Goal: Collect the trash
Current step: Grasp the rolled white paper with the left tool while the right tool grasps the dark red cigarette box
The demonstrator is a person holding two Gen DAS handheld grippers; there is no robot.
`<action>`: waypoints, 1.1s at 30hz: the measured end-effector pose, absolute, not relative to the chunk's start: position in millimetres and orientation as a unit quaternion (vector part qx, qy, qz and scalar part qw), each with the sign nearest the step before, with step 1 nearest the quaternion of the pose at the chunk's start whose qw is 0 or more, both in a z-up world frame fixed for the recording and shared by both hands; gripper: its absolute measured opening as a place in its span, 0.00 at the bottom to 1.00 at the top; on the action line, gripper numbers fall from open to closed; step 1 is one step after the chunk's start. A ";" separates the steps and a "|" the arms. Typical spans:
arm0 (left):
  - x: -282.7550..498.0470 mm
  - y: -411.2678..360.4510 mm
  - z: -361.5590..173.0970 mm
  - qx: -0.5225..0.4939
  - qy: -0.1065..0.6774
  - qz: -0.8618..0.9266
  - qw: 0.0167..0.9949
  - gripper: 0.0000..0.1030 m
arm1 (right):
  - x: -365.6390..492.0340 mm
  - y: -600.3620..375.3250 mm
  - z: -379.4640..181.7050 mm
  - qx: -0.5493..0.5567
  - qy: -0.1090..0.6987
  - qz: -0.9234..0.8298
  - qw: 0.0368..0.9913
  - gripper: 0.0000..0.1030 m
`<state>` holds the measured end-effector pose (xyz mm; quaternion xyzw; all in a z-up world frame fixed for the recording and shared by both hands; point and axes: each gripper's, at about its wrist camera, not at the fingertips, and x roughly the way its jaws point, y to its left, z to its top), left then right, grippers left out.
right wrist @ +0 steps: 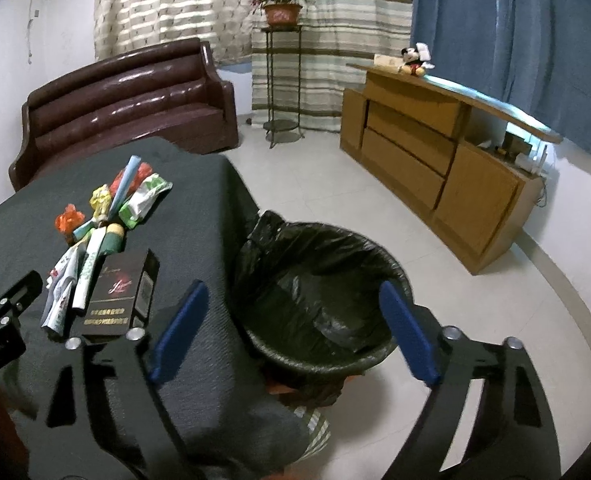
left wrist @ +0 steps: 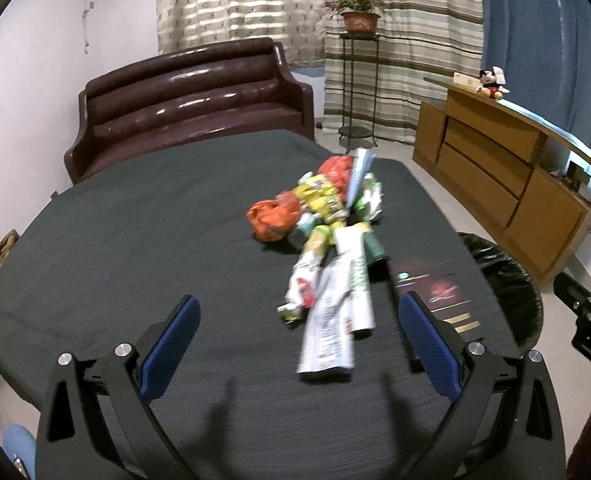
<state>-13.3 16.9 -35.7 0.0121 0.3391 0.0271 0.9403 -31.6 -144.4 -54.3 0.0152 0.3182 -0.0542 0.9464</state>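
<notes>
A pile of trash (left wrist: 327,236) lies on the dark-clothed table (left wrist: 135,248): orange crumpled wrappers, yellow and green packets, white paper wrappers, and a black box (left wrist: 439,292) at the right. My left gripper (left wrist: 299,312) is open and empty, just short of the nearest white wrapper (left wrist: 329,336). My right gripper (right wrist: 293,300) is open and empty above the bin (right wrist: 327,292), which has a black liner and stands beside the table. The pile (right wrist: 107,224) and black box (right wrist: 119,296) also show in the right wrist view.
A brown leather sofa (left wrist: 191,108) stands behind the table. A wooden sideboard (right wrist: 439,160) runs along the right wall with a toy on top. A plant stand (right wrist: 281,80) is by the curtains. Tiled floor (right wrist: 375,216) lies past the bin.
</notes>
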 end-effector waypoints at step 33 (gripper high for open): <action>-6.1 13.1 -63.5 0.029 0.396 -0.028 0.918 0.62 | -25.7 -125.0 -50.1 0.003 0.357 -0.027 0.934 0.77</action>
